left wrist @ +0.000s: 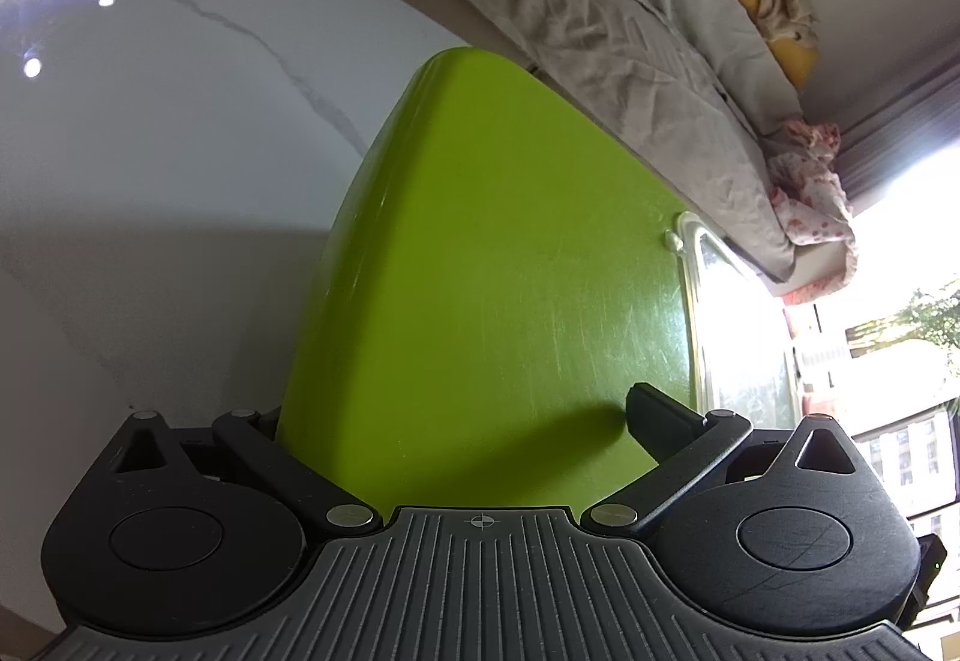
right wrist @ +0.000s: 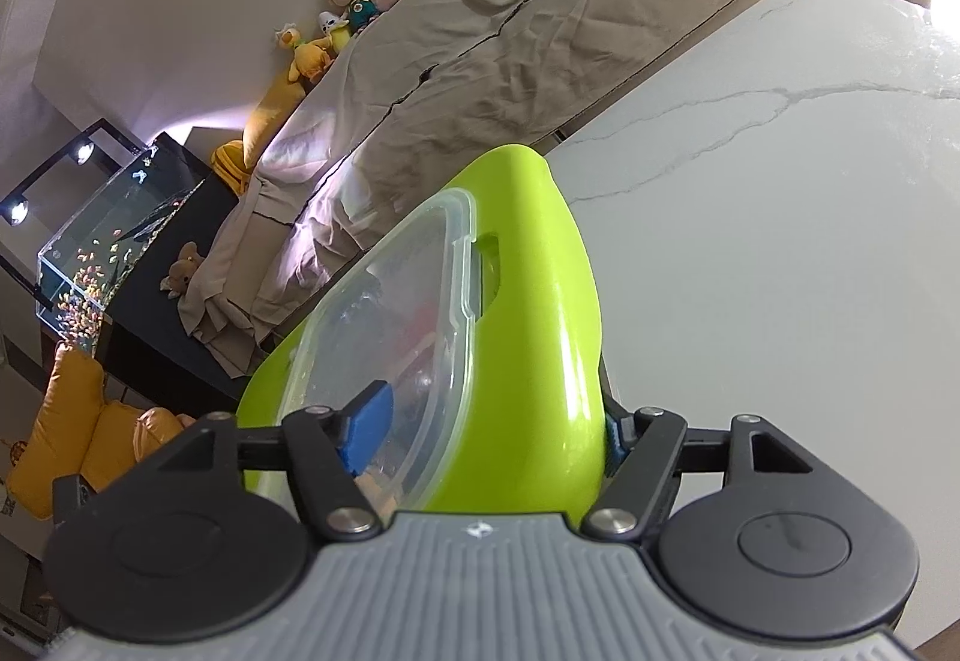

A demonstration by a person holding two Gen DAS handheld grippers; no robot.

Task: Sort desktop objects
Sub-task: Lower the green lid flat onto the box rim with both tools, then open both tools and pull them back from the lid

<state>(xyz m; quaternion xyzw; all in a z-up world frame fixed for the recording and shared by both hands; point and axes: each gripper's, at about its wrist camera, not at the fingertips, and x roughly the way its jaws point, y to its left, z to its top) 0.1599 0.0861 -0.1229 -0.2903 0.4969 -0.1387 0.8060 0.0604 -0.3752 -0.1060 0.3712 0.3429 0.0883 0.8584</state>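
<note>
A lime green tray (left wrist: 480, 253) fills the middle of the left wrist view, seen from its flat underside, tilted up over the white marble table (left wrist: 150, 169). My left gripper (left wrist: 456, 421) is shut on its near edge, one finger on each face. In the right wrist view the same green tray (right wrist: 540, 325) carries a clear plastic lidded box (right wrist: 396, 313) with small coloured items inside. My right gripper (right wrist: 486, 433) is shut on the tray's edge, its blue pads (right wrist: 366, 427) pressing the box side and the tray's outer wall.
A sofa under a crumpled beige cover (right wrist: 510, 30) runs along the table's far edge, with plush toys (right wrist: 348, 0) on it. A glass fish tank (right wrist: 102, 241) on a black stand sits at the left. A bright window (left wrist: 900, 301) is at the right.
</note>
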